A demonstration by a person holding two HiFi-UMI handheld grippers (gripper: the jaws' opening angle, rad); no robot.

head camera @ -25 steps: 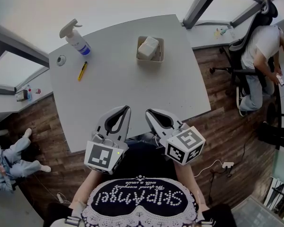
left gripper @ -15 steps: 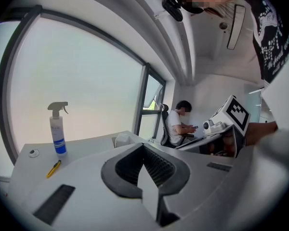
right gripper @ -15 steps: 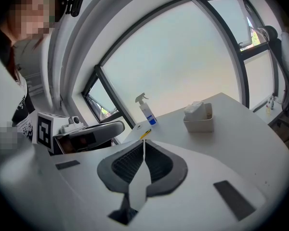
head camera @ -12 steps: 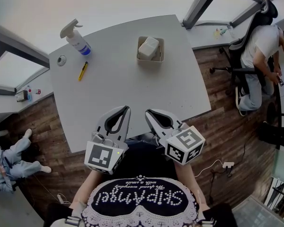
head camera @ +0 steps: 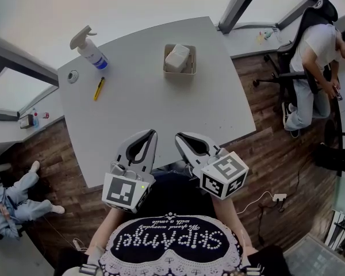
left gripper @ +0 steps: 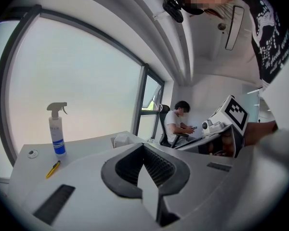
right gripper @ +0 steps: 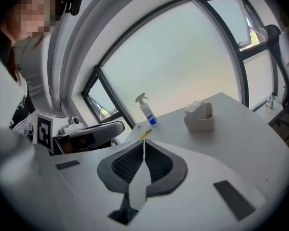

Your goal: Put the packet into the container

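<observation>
A white packet (head camera: 177, 56) lies inside the small beige container (head camera: 190, 69) at the far side of the pale table (head camera: 161, 114). In the right gripper view the packet (right gripper: 194, 109) sticks up out of the container (right gripper: 201, 123). Both grippers hover side by side over the table's near edge, far from the container. My left gripper (head camera: 152, 133) is shut with nothing in it, its jaws meeting in the left gripper view (left gripper: 144, 147). My right gripper (head camera: 179, 136) is shut and empty too (right gripper: 144, 144).
A spray bottle (head camera: 87, 46) stands at the far left corner, with a yellow cutter (head camera: 99, 88) and a round grommet (head camera: 73, 76) near it. A person sits on an office chair (head camera: 313, 56) to the right of the table. Wooden floor surrounds the table.
Both grippers and the packet stay where they were. Only the head view has shifted slightly.
</observation>
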